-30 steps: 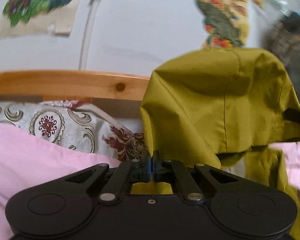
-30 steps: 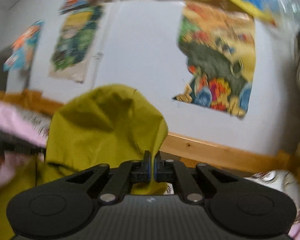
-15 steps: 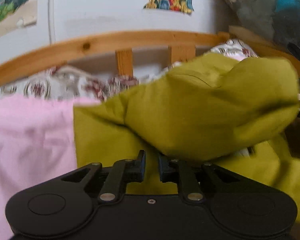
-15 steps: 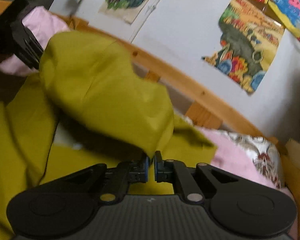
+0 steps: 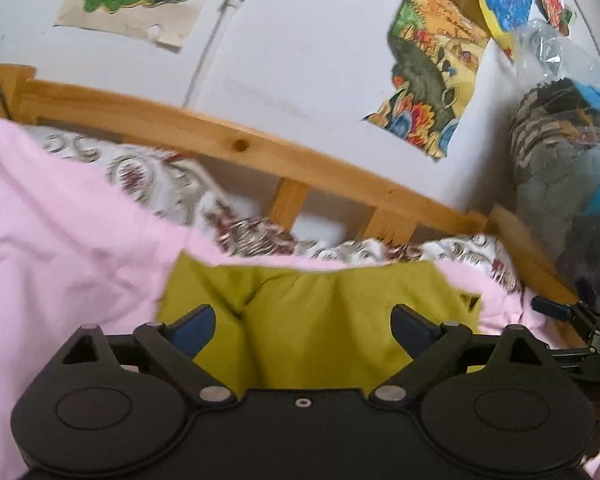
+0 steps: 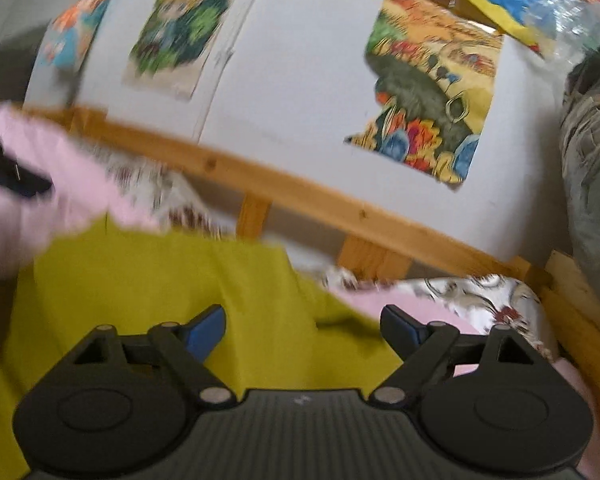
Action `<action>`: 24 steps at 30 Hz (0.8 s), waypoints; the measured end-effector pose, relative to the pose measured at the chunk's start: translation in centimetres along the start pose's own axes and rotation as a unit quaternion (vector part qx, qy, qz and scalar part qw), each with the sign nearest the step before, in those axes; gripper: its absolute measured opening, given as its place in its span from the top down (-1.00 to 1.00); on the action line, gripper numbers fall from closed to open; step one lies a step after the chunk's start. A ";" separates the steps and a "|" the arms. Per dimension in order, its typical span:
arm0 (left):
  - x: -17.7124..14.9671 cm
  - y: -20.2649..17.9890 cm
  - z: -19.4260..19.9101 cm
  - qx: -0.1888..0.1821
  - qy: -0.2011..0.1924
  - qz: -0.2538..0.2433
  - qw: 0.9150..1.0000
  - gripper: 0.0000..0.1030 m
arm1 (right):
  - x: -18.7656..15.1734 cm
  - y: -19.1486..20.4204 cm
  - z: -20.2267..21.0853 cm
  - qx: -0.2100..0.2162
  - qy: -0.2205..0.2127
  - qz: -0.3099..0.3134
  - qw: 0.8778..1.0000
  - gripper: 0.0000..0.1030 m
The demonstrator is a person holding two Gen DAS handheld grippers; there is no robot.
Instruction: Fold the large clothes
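Both pairs of jaws are spread wide and grip nothing. Between the blue-tipped fingers of the left gripper [image 5: 302, 322] lies the olive-green garment [image 5: 320, 320], flat with a few creases, filling the gap from 6 o'clock up to the middle of the left wrist view. Under the right gripper [image 6: 302, 324] the same garment [image 6: 160, 300] spreads from 6 o'clock out to 9 o'clock, and its right edge ends near the right-hand finger.

Around the garment is a pink sheet [image 5: 60, 240], at 9 o'clock in the left view and at 3 to 4 o'clock under the right gripper. Beyond it lies a patterned white and maroon cover [image 5: 168, 188], then a wooden bed rail [image 5: 228, 140] running from 9 o'clock down toward 3 o'clock, and a white wall [image 5: 300, 40] with colourful posters [image 5: 432, 92] at 12 to 2 o'clock.

Only the left view shows the right gripper's blue fingertip, at 3 o'clock beside the pink sheet. Only the right view shows the left gripper as a dark blurred shape at 9 o'clock. A bundle in clear plastic [image 5: 560, 140] sits at 3 o'clock in the left view.
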State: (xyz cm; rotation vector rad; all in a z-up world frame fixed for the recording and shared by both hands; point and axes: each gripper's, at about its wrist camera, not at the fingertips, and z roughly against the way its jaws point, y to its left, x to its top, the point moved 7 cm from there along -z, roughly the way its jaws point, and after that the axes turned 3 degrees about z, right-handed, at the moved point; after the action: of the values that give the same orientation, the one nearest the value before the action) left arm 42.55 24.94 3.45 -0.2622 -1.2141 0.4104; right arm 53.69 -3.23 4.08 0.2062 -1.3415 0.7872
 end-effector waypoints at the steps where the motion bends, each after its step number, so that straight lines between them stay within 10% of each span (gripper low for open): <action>1: 0.0 -0.7 -1.0 -0.001 0.004 -0.007 1.000 -0.84 | 0.9 0.0 -0.5 0.002 -0.005 -0.013 1.000 -0.74; 11: -7.0 -1.6 -8.7 0.065 0.088 -0.095 0.989 -0.84 | -4.1 5.7 -8.6 0.009 0.058 0.159 0.986 -0.81; 19: -8.7 -0.3 -11.8 0.098 0.093 -0.154 0.979 -0.99 | -7.8 3.5 -13.0 0.004 0.084 0.073 0.994 -0.99; 24: -7.2 -0.1 -10.2 0.075 0.074 -0.119 0.987 -0.90 | -6.9 2.9 -11.6 0.005 0.070 0.053 0.996 -0.99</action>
State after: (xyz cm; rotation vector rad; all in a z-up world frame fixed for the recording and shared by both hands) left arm 50.11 21.87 -6.06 -0.0155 -1.0489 0.2681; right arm 60.95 2.69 -6.02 0.0871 -1.2239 0.8827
